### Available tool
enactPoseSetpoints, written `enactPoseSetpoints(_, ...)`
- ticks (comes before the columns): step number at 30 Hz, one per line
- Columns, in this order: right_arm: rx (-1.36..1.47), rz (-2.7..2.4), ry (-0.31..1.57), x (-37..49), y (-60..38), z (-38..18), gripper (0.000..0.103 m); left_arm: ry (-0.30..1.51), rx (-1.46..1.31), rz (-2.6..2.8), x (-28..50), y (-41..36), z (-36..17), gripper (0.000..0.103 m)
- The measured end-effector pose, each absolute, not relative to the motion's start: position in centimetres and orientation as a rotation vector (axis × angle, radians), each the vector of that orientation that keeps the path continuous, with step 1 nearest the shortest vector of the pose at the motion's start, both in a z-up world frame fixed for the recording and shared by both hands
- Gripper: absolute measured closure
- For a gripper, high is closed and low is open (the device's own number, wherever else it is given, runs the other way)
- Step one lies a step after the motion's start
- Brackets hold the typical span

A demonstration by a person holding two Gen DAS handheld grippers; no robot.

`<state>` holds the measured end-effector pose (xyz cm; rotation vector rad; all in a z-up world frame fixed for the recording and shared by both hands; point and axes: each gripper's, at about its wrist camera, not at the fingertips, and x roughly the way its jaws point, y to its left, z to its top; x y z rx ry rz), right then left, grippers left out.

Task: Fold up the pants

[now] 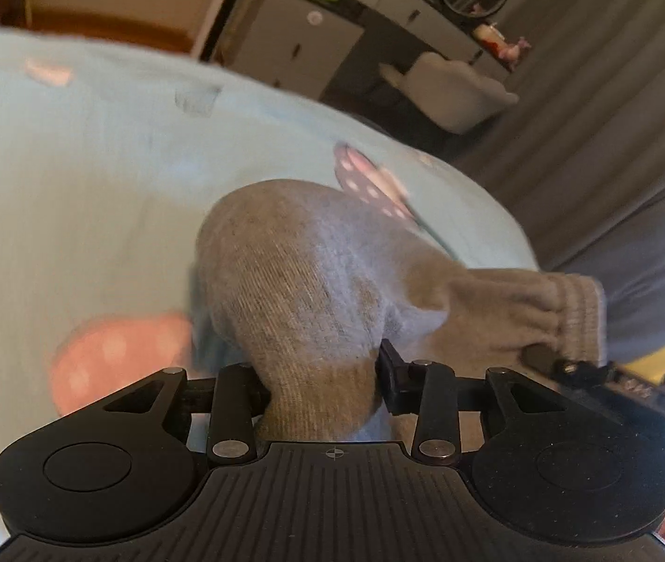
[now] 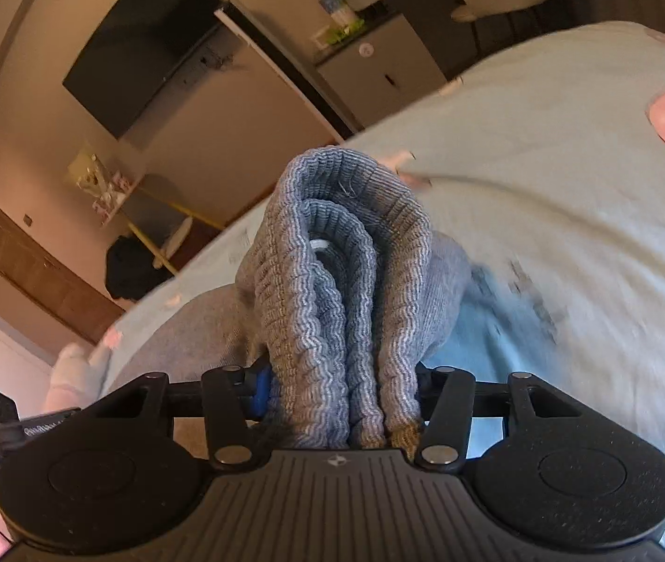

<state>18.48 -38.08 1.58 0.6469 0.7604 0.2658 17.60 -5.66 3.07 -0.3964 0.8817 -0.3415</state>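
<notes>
The grey knit pants [image 1: 304, 271] are lifted off the bed in a bunch. My left gripper [image 1: 323, 377] is shut on a thick fold of the fabric, which bulges up and hides the fingertips. To the right, the pants' ribbed band [image 1: 580, 318] runs to the right gripper [image 1: 562, 363], seen from the side. In the right wrist view the ribbed waistband [image 2: 346, 253] stands folded in several layers between the fingers, and my right gripper [image 2: 341, 393] is shut on it. The rest of the pants [image 2: 182, 337] hangs low on the left.
Beneath lies a light blue bedsheet [image 1: 98, 164] printed with pink dotted shapes [image 1: 116, 360]. Beyond the bed stand grey cabinets [image 1: 295, 42], a pale chair [image 1: 454, 89] and dark curtains [image 1: 613, 117]. A dark screen [image 2: 145, 42] hangs on the wall.
</notes>
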Motion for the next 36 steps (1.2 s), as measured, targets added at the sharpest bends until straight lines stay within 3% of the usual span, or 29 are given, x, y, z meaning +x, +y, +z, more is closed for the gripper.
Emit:
enactPoseSetpoints(1,0.641,0.246,0.767,19.0,-38.2,1.6,0.043,0.884,-0.375,-0.293,17.9,-5.8,3.1,0.056)
enactPoseSetpoints(3,0.594,0.125,0.761,19.4,-38.6,2.1,0.023,0.889,-0.331,-0.213,17.9,-5.9,2.6,0.052)
enactPoseSetpoints(5,0.544,0.025,0.701,18.1,-38.9,2.7,0.015,0.884,-0.285,-0.166,16.8,-6.2,2.2,0.047)
enactPoseSetpoints(8,0.605,0.041,0.686,15.2,-39.6,2.6,0.015,0.864,-0.259,-0.191,13.7,-5.8,1.4,0.039)
enactPoseSetpoints(12,0.741,0.084,0.712,11.2,-39.3,0.2,0.016,0.882,-0.371,-0.184,10.2,-4.6,-0.3,0.038)
enactPoseSetpoints(14,0.778,0.084,0.721,9.5,-38.8,-1.0,0.020,0.893,-0.396,-0.169,8.9,-4.1,-0.7,0.038)
enactPoseSetpoints(16,0.808,0.081,0.730,8.5,-38.0,-2.1,0.032,0.902,-0.408,-0.171,7.8,-4.0,-1.1,0.038)
enactPoseSetpoints(18,0.834,0.098,0.736,8.2,-37.5,-3.1,0.051,0.909,-0.389,-0.172,7.4,-4.1,-1.3,0.037)
enactPoseSetpoints(22,0.758,0.056,0.775,8.7,-35.9,-4.3,0.056,0.944,-0.305,-0.147,7.1,-5.3,-1.8,0.035)
enactPoseSetpoints(25,0.667,0.007,0.807,9.0,-35.0,-5.2,0.076,0.975,-0.174,-0.093,7.3,-6.7,-2.9,0.033)
enactPoseSetpoints(36,0.481,0.014,0.739,6.2,-33.9,-1.7,0.069,0.928,-0.069,-0.039,5.6,-8.7,-0.5,0.032)
